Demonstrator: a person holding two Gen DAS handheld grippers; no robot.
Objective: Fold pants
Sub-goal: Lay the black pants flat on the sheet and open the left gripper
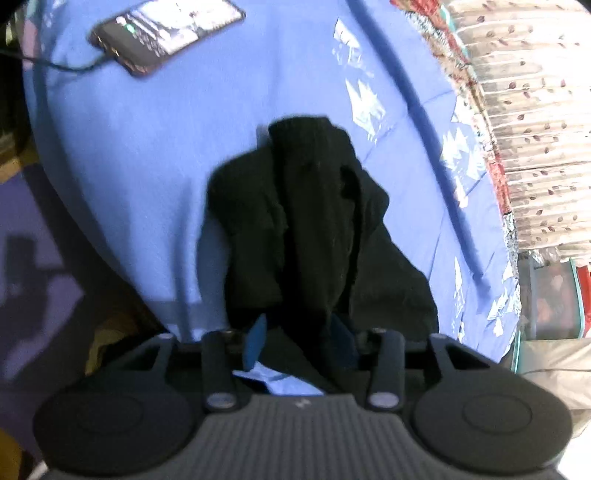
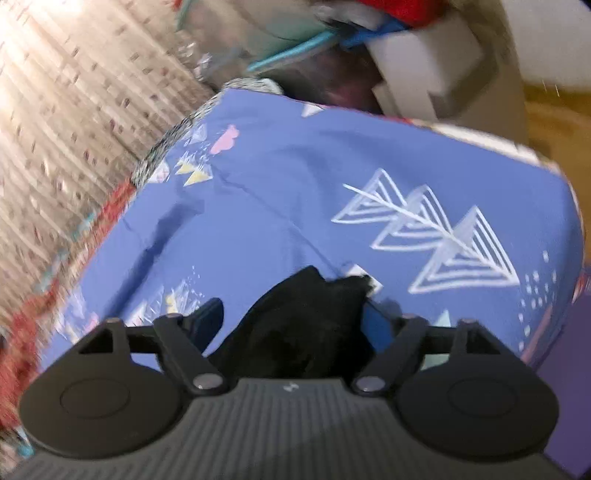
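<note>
Blue cotton covers the bed: the sheet (image 1: pixel 140 177) with white triangle prints fills most of both views, and it is our work surface. On it the black pants (image 1: pixel 314 229) lie bunched in a long heap that runs from near to far, with uneven layers on top.

Our left gripper (image 1: pixel 299 334) has black cloth between its blue fingers (image 1: pixel 257 334), which stand fairly near each other; we judge they pinch the near end of the pants. Our right gripper (image 2: pixel 291 325) also has a fold of the pants (image 2: pixel 306 325) between its fingers, but these stand wider apart, so we cannot tell if they really hold it.

We see two risks. If the right side is not gripped, the cloth can slip out when we lift, and the fold will be crooked. Also, a wide sweep to the far left can hit the phone (image 1: pixel 166 33) and pull its cable (image 1: pixel 59 64).

Free sheet is open on the left and far side. On the right the bed edge (image 2: pixel 480 129) is not far, so cloth can slide off there.
</note>
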